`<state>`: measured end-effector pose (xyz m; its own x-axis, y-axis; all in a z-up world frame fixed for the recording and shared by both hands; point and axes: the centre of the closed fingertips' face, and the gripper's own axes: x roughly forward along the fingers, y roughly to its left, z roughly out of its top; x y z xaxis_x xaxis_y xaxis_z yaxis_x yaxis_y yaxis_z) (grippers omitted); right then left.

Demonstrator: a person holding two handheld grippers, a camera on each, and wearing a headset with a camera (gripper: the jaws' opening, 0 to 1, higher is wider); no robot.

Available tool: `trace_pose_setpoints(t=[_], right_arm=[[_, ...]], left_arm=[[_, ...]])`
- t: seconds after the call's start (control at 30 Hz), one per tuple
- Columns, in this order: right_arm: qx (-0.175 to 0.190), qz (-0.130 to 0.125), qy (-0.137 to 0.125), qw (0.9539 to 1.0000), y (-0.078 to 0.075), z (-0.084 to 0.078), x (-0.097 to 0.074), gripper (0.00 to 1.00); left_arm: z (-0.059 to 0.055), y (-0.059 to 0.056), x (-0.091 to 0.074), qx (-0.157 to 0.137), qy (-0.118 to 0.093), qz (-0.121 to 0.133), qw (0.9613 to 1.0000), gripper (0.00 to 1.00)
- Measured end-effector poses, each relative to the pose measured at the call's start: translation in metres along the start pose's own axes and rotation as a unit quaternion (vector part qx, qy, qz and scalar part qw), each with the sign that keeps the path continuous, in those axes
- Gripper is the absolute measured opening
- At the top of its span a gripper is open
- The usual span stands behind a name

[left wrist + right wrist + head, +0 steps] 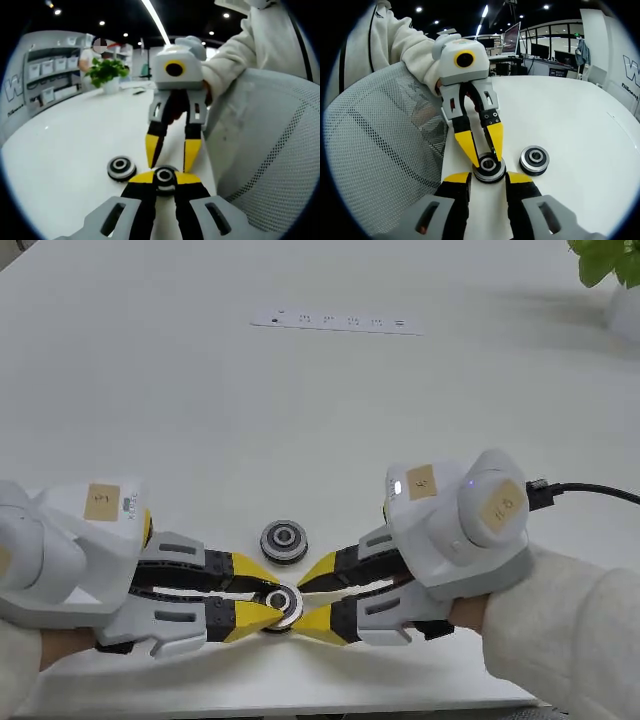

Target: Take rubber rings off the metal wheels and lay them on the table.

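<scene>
A metal wheel with a black rubber ring [283, 606] lies near the table's front edge. My left gripper [262, 602] comes at it from the left and my right gripper [308, 602] from the right, yellow tips meeting on it. In the left gripper view the wheel [165, 176] sits between my left gripper's [162, 180] tips, with the right gripper [171, 151] pointing down at it. The right gripper view shows the wheel [489, 168] between my right gripper's [488, 178] tips, the left gripper [486, 150] opposite. A second ringed wheel [284, 541] [121, 168] [534, 159] lies just beyond.
A white power strip [335, 320] lies far back on the white table [200, 420]. A potted plant [605, 260] stands at the back right corner. A grey mesh chair [270, 150] [380, 150] is close behind the table's front edge [300, 708].
</scene>
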<state>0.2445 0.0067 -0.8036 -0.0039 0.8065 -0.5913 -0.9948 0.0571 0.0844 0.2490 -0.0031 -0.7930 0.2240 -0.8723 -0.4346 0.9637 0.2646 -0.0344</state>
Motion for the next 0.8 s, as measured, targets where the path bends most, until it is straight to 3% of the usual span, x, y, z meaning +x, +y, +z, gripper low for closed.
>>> trace_pose_setpoints(t=[0.07, 0.43, 0.8], right_arm=[[-0.019, -0.004, 0.005, 0.9998, 0.0003, 0.0003, 0.0033, 0.27], [-0.023, 0.003, 0.005, 0.9997, -0.0018, -0.003, 0.0026, 0.22], [0.001, 0.009, 0.008, 0.9999, -0.0023, -0.008, -0.0008, 0.16]], left_arm=[[0.0, 0.0, -0.0003, 0.0, -0.001, 0.0, 1.0, 0.14], [0.0, 0.0001, -0.0014, -0.002, -0.003, 0.001, 1.0, 0.14], [0.0, -0.0003, -0.0015, 0.0, -0.002, 0.001, 1.0, 0.14]])
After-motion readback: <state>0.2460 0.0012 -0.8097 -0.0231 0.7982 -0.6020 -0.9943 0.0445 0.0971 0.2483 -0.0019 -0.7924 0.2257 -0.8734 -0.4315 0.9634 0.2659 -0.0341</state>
